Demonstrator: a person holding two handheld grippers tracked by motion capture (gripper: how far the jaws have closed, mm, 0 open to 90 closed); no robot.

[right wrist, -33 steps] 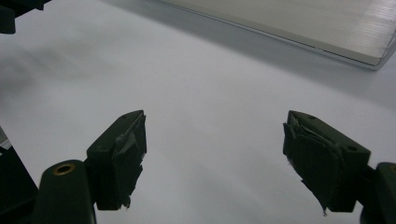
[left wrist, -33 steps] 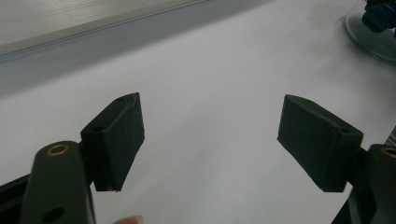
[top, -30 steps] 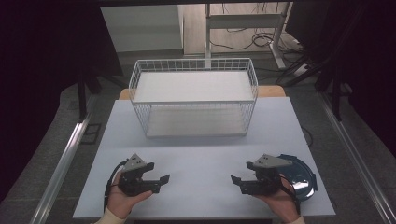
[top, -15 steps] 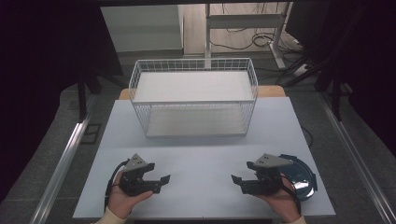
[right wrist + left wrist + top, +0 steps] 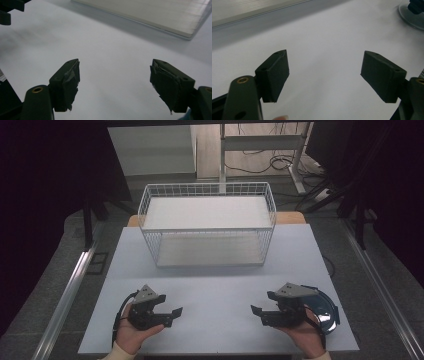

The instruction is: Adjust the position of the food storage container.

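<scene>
My left gripper [image 5: 172, 315] rests low over the white table [image 5: 215, 285] at the front left, held in a hand and pointing right. Its jaws stand wide open in the left gripper view [image 5: 325, 60], with bare table between them. At the front right my right gripper [image 5: 257, 314] points left toward it, also held in a hand. It is open as well [image 5: 115, 65], and its worn pads [image 5: 71, 80] hold nothing. A blue round plate [image 5: 327, 307] lies under and behind the right hand.
A white wire basket [image 5: 207, 190] with nothing in it stands at the back centre of the table. The plate's rim [image 5: 409, 16] shows at the far end of the left gripper view. A pale slab [image 5: 155, 15] lies beyond the right jaws. Metal rails run along both sides of the table.
</scene>
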